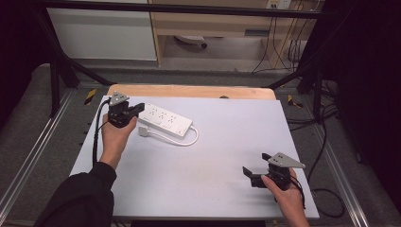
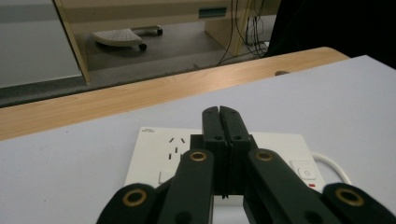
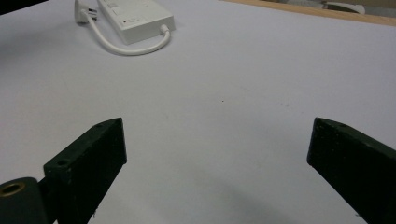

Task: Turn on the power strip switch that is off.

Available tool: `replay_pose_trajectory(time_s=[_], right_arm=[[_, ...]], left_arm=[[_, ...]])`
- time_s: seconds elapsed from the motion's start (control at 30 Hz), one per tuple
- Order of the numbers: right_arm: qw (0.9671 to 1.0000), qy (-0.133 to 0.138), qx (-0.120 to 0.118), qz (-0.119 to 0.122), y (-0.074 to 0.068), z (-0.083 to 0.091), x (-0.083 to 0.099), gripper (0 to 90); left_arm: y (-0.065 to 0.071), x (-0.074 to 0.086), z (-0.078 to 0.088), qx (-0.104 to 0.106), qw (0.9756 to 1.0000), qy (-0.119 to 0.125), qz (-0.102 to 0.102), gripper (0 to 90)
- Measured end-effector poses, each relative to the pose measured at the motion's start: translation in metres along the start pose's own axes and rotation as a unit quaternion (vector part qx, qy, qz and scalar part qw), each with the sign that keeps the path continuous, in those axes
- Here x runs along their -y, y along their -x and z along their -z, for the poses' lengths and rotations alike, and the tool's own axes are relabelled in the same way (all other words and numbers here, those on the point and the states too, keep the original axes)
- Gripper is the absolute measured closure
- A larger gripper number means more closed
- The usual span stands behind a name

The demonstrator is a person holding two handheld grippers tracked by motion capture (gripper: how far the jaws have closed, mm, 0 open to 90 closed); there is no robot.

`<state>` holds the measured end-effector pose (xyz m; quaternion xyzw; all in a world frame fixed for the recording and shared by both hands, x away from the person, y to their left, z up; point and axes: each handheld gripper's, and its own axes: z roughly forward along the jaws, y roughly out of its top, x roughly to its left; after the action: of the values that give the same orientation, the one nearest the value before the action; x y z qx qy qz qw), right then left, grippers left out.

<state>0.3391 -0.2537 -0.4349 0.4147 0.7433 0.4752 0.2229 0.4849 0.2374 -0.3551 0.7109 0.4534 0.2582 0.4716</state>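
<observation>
**Plainly, the left gripper sits at the strip's near end**

Clearly the relation that matters is between the left gripper (image 1: 137, 110) and the white power strip (image 1: 164, 119). In the high view the strip lies in the far-left part of the pale grey table top (image 1: 213, 165), its long axis running from upper left to lower right, and the left gripper is at its left end, the jaw tips touching or just over it — I cannot tell which. The left gripper view looks along the jaws straight onto the strip's socket face; the jaws are pressed together with nothing between them.

The right gripper (image 1: 255, 166) is well apart, near the front right corner of the table, its jaws spread wide and empty. From its own view the strip lies far ahead and to the left. So the left hand (image 1: 116, 135) is much the nearer, and any move on the strip would probably fall to it.

The strip is a flat, hard, glossy plastic bar with rounded corners, socket slots on top and a switch with a red mark near one end. Its thick white cord (image 1: 182, 141) leaves the right end, loops toward the front and ends in a plug (image 1: 143, 132) lying just beside the strip's long side. The table top is smooth and matt, over a wooden edge (image 1: 189, 91) at the far side.
</observation>
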Motion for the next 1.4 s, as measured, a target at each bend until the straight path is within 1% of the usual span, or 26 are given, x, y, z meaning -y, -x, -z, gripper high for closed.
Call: replay_pose_trajectory(time_s=[0.07,0.27,0.5,0.87,1.07,1.2,1.4], right_arm=[[1.0000,0.000,0.000,0.002,0.000,0.000,0.000,5.2],[1.0000,0.000,-0.002,0.003,-0.001,0.000,0.000,5.2],[1.0000,0.000,-0.001,0.003,0.000,0.000,0.000,5.2],[1.0000,0.000,-0.004,-0.001,0.000,0.000,0.000,5.4],[1.0000,0.003,-0.002,-0.005,0.001,0.001,0.000,5.5],[1.0000,0.004,-0.002,-0.006,0.001,0.001,0.000,5.8],[1.0000,0.003,-0.002,-0.006,0.001,0.001,0.000,5.9]], left_arm=[[0.000,0.000,-0.005,-0.002,1.0000,-0.007,-0.006,89.9],[-0.003,0.002,-0.014,-0.005,0.9999,-0.015,-0.001,89.9],[-0.006,0.007,-0.026,-0.007,0.9995,-0.032,0.000,89.9],[-0.003,0.011,-0.037,-0.001,0.9989,-0.047,0.005,89.9],[-0.002,0.013,-0.044,-0.006,0.9983,-0.058,0.003,89.9],[-0.002,0.015,-0.048,-0.006,0.9980,-0.063,0.005,89.9],[0.002,0.016,-0.052,-0.003,0.9975,-0.070,0.000,89.9]])
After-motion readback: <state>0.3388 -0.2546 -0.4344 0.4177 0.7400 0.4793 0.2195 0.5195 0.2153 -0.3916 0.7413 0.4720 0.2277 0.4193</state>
